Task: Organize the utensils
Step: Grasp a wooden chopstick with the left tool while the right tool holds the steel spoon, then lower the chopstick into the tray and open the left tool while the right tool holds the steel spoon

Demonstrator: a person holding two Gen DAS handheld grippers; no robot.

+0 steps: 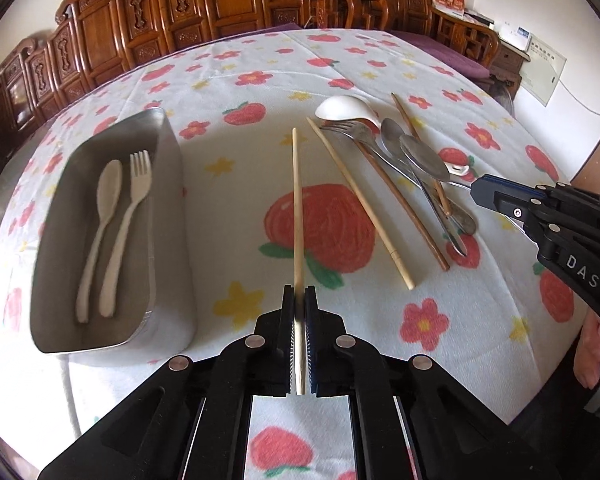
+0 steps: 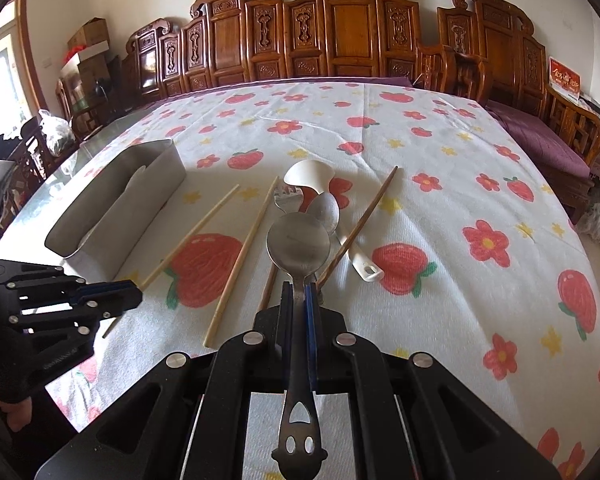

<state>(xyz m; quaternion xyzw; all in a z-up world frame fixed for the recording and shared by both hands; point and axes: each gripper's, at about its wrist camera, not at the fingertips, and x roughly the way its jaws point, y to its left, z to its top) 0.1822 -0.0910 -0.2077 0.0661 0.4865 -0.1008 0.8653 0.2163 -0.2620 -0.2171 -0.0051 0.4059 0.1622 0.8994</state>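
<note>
My left gripper (image 1: 299, 291) is shut on the near end of a pale bamboo chopstick (image 1: 297, 200), which points away over the cloth. Its pale twin (image 1: 360, 200) lies to the right. Further right is a pile: a dark wooden chopstick (image 1: 404, 216), a metal fork (image 1: 352, 130), a white ceramic spoon (image 1: 340, 108) and a smaller metal spoon (image 1: 392, 132). My right gripper (image 2: 299, 292) is shut on the handle of a large metal spoon (image 2: 299, 240), whose bowl is above that pile. A steel tray (image 1: 172, 220) at the left holds a white plastic spoon (image 1: 108, 192) and fork (image 1: 134, 196).
A strawberry-and-flower tablecloth (image 2: 460, 168) covers the large table. Carved wooden benches (image 2: 340, 28) line its far side, with a purple cushion (image 2: 540, 140) at the right. A person's hand (image 1: 596, 344) shows at the right edge. In the right wrist view the left gripper (image 2: 138, 290) stands near the tray (image 2: 112, 200).
</note>
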